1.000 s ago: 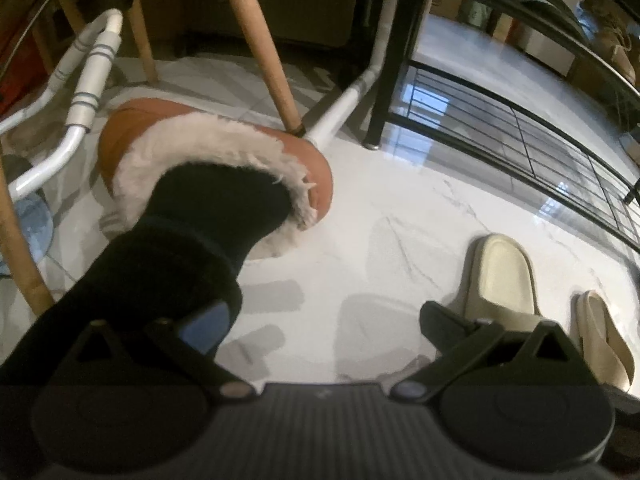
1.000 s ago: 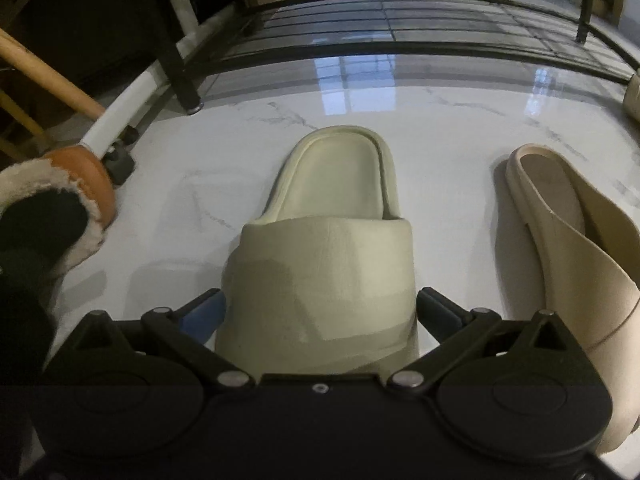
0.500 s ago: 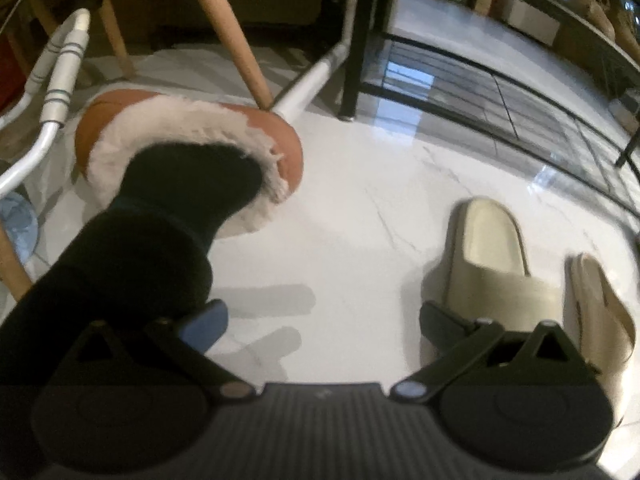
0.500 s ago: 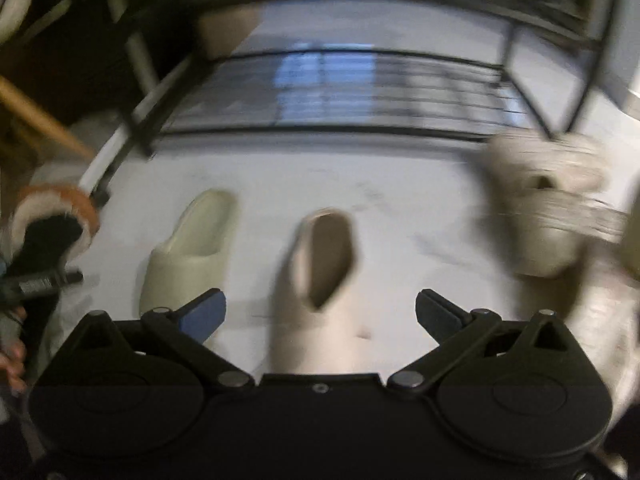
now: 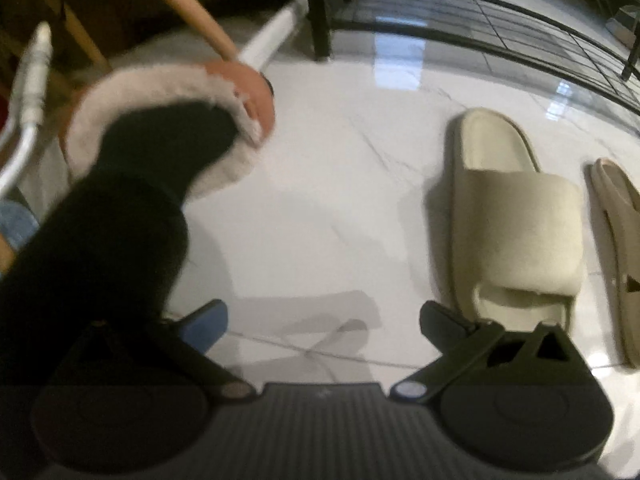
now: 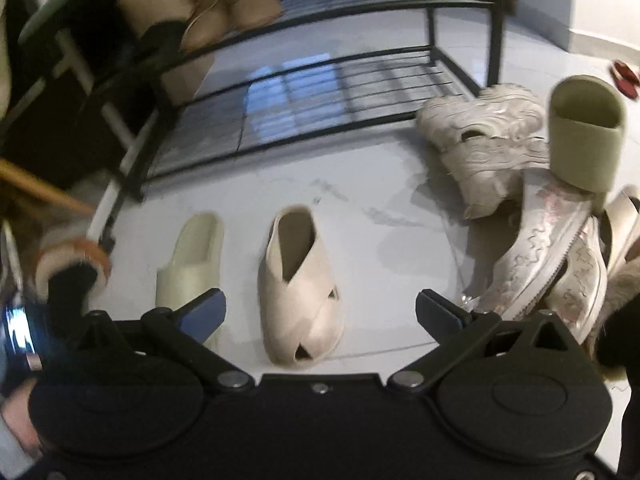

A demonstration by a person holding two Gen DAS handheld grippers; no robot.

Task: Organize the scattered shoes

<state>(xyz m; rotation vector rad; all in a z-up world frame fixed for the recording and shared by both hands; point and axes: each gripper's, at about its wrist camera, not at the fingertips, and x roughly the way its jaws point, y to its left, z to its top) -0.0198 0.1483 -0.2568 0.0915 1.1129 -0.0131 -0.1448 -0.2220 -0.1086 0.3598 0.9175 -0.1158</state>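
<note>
A cream slide [image 5: 516,216] lies on the white marble floor, just ahead and right of my open, empty left gripper [image 5: 322,322]; it also shows in the right wrist view [image 6: 192,256]. A beige cross-strap slipper [image 6: 300,284] lies beside it, right in front of my open, empty right gripper [image 6: 320,314]; its edge shows in the left wrist view [image 5: 620,248]. A pile of scattered shoes [image 6: 532,208] lies at the right, with an olive slide [image 6: 584,136] standing on top. The black shoe rack [image 6: 320,84] stands behind.
A person's leg in a black sock and a brown fur-lined slipper [image 5: 168,120] stands at the left, against a wooden chair leg [image 5: 188,8]. A white tube frame [image 5: 28,92] is far left. Brown shoes [image 6: 228,12] sit on the rack's upper shelf.
My right gripper has pulled back and up from the cream slide, so the cross-strap slipper and the shoe pile came into view. My left gripper has swung right toward the cream slide.
</note>
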